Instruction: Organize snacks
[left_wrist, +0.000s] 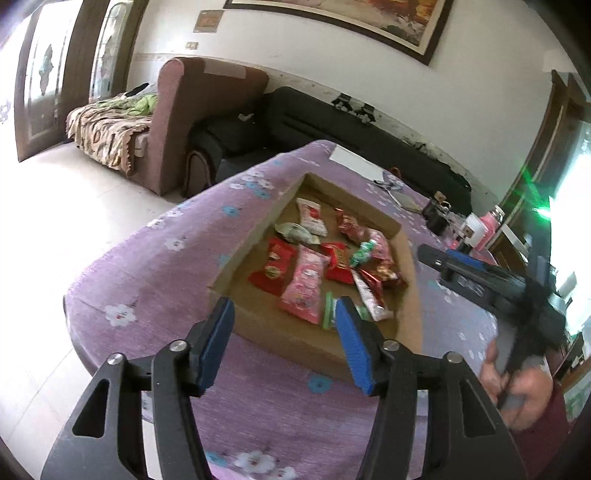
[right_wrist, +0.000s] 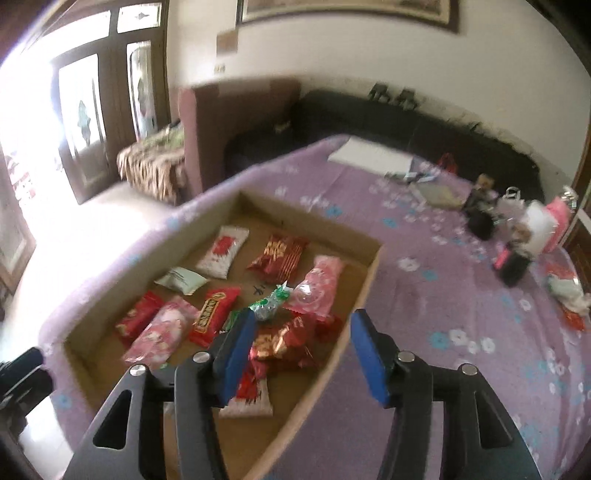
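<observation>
The box (right_wrist: 369, 280) lies open-topped on the purple tabletop (right_wrist: 424, 332), so entry from above is free. Its low walls block a level approach. Inside the box, snack packets (right_wrist: 280, 336) crowd the near half; bare floor shows along the far wall and the near corner. Right of the box, a wide strip of cloth is free. Beyond that strip, clutter (right_wrist: 517, 236) stands at the far right edge.

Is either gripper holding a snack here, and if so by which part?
Nothing is held: left gripper and right gripper are open above the shallow brown cardboard box.
</observation>
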